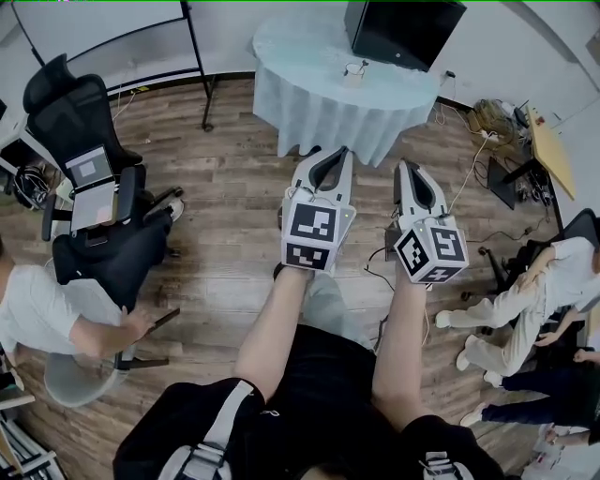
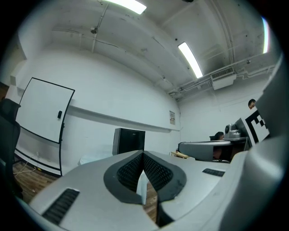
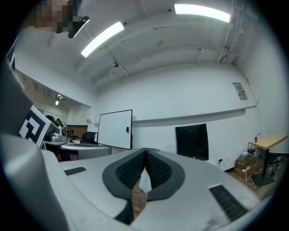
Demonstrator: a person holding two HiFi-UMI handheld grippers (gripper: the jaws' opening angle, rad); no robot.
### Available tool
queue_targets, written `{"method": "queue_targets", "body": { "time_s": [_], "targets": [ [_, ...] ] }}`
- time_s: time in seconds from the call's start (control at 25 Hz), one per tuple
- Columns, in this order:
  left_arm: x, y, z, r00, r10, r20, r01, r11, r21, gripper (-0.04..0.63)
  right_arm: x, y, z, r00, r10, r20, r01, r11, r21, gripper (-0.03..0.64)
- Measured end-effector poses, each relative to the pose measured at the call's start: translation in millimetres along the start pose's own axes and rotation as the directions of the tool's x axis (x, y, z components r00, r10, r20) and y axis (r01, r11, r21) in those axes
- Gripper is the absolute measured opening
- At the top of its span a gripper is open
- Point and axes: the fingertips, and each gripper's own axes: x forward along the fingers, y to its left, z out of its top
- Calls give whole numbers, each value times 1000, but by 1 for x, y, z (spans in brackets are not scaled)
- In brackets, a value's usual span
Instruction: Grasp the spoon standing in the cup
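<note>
We hold the left gripper point(image 1: 330, 157) level in front of us with its jaws shut, the ribbed pads meeting at the tips and nothing between them. The right gripper point(image 1: 410, 173) beside it is closed and empty in the same way. Both point out over the wooden floor point(image 1: 225, 197) toward the round table point(image 1: 319, 112) with the pale cloth, which is well apart from either tip. The cup point(image 1: 353, 77) sits on that table near its middle, just left of the black screen point(image 1: 403, 28). From our head view it lies straight ahead, between the lines of the two grippers and somewhat closer to the left one's line. A thin thing rising from the cup looks like the spoon point(image 1: 360, 66). It is too small for us to be sure, but we judge its long axis to run roughly upright. Neither gripper view shows the cup. We judge the left gripper slightly better placed. Whichever goes must first open, travel forward to the table, and close across the upright handle from the side.
</note>
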Motion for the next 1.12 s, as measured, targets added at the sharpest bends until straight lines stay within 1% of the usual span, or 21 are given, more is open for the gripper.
{"method": "queue_targets", "body": {
  "time_s": [0.12,0.36,0.48,0.6,0.8,1.0,1.12],
  "targets": [
    [13,11,-6,1000,27,-8,-27,1000,10,2,21,-3,-7,1000,22,8,-22,1000,15,0],
    [55,47,-38,990,115,-83,-118,993,-23,2,67,-32,-34,998,58,-31,-56,997,62,0],
    [84,51,-41,989,119,-89,-122,992,-26,2,91,-56,-37,998,59,-26,-57,995,83,0],
    [111,56,-40,989,123,-86,-127,991,-42,2,115,-74,-40,997,76,-20,-73,993,95,0],
    [148,64,-38,984,154,-92,-156,988,-17,2,150,-104,-42,995,102,-8,-101,986,132,0],
    [189,79,-17,976,202,-80,-203,979,0,2,190,-127,-19,988,152,21,-154,979,130,0],
    [211,74,-4,978,202,-53,-202,979,10,2,200,-151,-6,988,149,49,-154,980,127,0]
  ]
}}
